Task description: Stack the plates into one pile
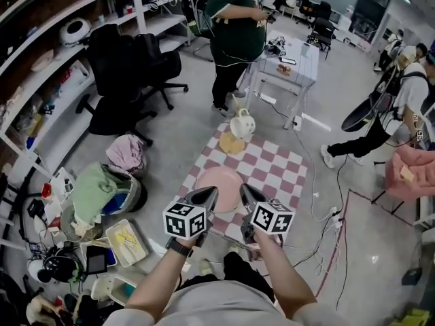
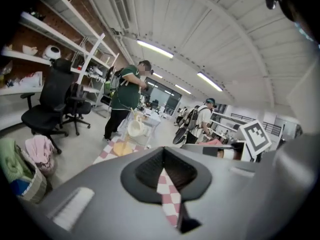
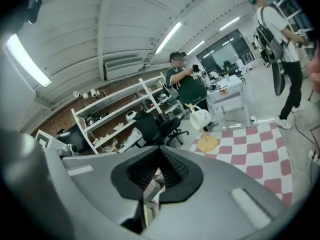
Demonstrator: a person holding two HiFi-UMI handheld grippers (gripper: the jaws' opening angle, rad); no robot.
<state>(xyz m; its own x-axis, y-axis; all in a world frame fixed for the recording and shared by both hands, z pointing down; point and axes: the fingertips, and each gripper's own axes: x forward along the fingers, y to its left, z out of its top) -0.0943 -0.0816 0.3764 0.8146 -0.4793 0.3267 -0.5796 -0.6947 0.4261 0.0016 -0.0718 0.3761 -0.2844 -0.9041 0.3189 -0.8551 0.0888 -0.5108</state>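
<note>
Two plates lie on the checkered mat (image 1: pixel 280 170) on the floor: one pink plate (image 1: pixel 219 182) by its near edge, and one yellow plate (image 1: pixel 232 144) at its far edge beside one white jug (image 1: pixel 242 123). The left gripper (image 1: pixel 209 193) and right gripper (image 1: pixel 245 189) hover above, both closed and empty.

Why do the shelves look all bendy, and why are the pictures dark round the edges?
Head view: the wide lens bows the shelves into curves. Left gripper view: a black rim all round, and the ceiling lights glare white. Right gripper view: the same black rim, with one light strip blown out at left.
</note>
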